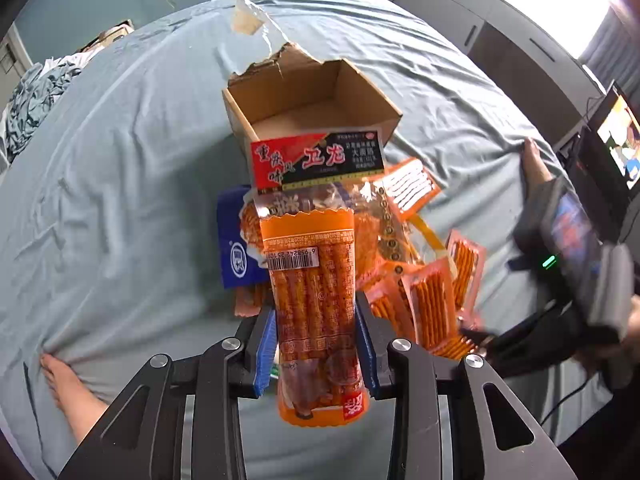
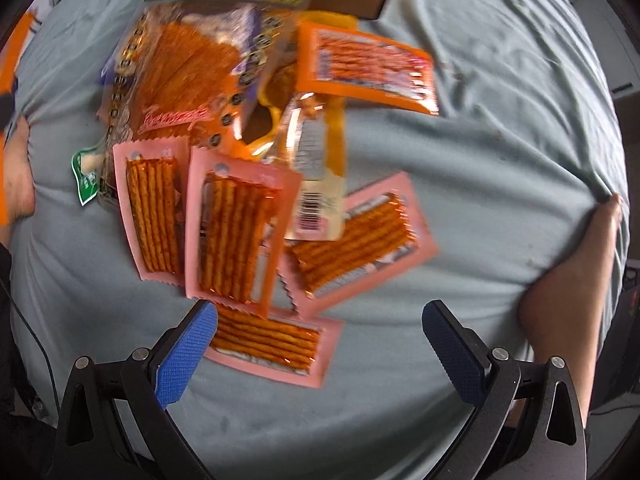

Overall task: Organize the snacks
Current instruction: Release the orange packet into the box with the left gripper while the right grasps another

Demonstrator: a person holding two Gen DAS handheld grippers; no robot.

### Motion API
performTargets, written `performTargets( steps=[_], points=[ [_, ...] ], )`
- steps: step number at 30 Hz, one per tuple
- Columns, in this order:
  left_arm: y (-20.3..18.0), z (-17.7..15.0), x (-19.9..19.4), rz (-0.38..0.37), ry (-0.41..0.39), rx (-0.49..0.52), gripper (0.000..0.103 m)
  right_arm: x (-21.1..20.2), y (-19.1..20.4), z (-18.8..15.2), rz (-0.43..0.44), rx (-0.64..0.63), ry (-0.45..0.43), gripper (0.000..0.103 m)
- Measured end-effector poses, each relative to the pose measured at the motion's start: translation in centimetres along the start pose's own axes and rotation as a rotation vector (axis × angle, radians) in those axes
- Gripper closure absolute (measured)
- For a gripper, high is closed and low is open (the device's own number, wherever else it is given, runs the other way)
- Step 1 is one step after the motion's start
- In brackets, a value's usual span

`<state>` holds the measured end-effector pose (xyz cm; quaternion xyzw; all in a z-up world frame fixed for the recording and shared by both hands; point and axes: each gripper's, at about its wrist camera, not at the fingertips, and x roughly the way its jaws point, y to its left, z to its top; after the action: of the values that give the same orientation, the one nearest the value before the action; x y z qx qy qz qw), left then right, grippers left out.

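My left gripper (image 1: 316,336) is shut on an orange packet of spicy sticks (image 1: 312,280), held up above the bed with its barcode end pointing away from me. Beyond it stands an open cardboard box (image 1: 308,108) with a torn flap; a big red-and-black snack bag (image 1: 320,160) leans at its front. My right gripper (image 2: 320,344) hangs open over the heap, its blue pads (image 2: 184,356) wide apart. Just beyond its tips lie several pink packets (image 2: 236,228) of spicy sticks; one pink packet (image 2: 272,344) lies between the fingers. An orange packet (image 2: 372,68) lies farther back.
A grey-blue sheet (image 1: 120,200) covers the bed. A blue pouch (image 1: 236,248) and a small green packet (image 2: 86,176) sit at the heap's left. A person's bare feet (image 1: 68,388) press on the sheet at both sides. Cabinets and a lit screen (image 1: 616,144) stand to the right.
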<state>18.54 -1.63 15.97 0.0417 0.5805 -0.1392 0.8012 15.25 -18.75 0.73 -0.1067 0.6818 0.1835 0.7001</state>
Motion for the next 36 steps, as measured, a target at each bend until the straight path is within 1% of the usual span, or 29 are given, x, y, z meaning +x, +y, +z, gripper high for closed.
performTargets(
  steps=[1,4,7,10,11,12,13,14,15,16,19,20,23,26,28,32,36],
  points=[
    [0.5,0.0,-0.7,0.001,-0.002,-0.002,0.069,0.5,0.6,0.4,0.015,-0.003,0.007,0.0],
    [1.1,0.3,-0.9,0.01,-0.008,-0.016,0.069,2.0,2.0,1.8,0.041,-0.006,0.032,0.0],
    [1.8,0.3,-0.7,0.022,-0.004,-0.033,0.069,4.0,3.0,3.3,0.034,-0.017,0.072,0.0],
    [2.3,0.2,-0.7,0.034,-0.002,-0.041,0.069,4.9,3.4,4.2,0.05,-0.02,0.085,0.01],
    [2.6,0.2,-0.6,0.04,-0.002,-0.045,0.069,4.7,3.6,4.3,0.076,-0.025,0.085,0.023],
    [2.7,0.2,-0.6,0.044,-0.002,-0.048,0.069,4.4,4.0,4.4,0.104,-0.045,0.088,0.04],
    [2.9,0.2,-0.6,0.046,-0.002,-0.051,0.069,4.0,4.4,4.4,0.112,-0.065,0.093,0.048],
    [3.0,0.2,-0.6,0.047,-0.002,-0.055,0.069,3.7,4.7,4.4,0.086,-0.082,0.089,0.062],
    [3.2,0.2,-0.5,0.051,-0.001,-0.062,0.069,3.5,4.8,4.4,0.081,-0.094,0.089,0.066],
    [3.3,0.3,-0.5,0.054,0.0,-0.068,0.069,3.3,4.9,4.4,0.082,-0.1,0.09,0.068],
    [3.6,0.5,-0.5,0.053,-0.008,-0.097,0.069,2.6,4.1,4.2,0.114,-0.087,0.096,0.079],
    [3.7,0.6,-0.6,0.051,-0.012,-0.104,0.069,2.1,3.8,4.2,0.123,-0.081,0.092,0.086],
    [3.9,1.0,-1.3,0.045,-0.046,-0.12,0.069,0.3,2.4,4.5,0.145,-0.066,0.052,0.088],
    [4.3,1.8,-2.2,0.023,-0.102,-0.15,0.069,-1.7,0.7,4.7,0.185,-0.027,0.014,0.093],
    [4.5,2.6,-2.7,0.012,-0.136,-0.167,0.069,-3.6,-0.6,5.2,0.221,0.0,-0.032,0.093],
    [4.4,5.7,-3.5,-0.009,-0.211,-0.19,0.068,-8.0,-3.4,6.5,0.3,0.072,-0.139,0.093],
    [3.7,9.2,-3.3,-0.045,-0.284,-0.199,0.067,-11.8,-5.7,7.5,0.324,0.129,-0.232,0.093]
  ],
)
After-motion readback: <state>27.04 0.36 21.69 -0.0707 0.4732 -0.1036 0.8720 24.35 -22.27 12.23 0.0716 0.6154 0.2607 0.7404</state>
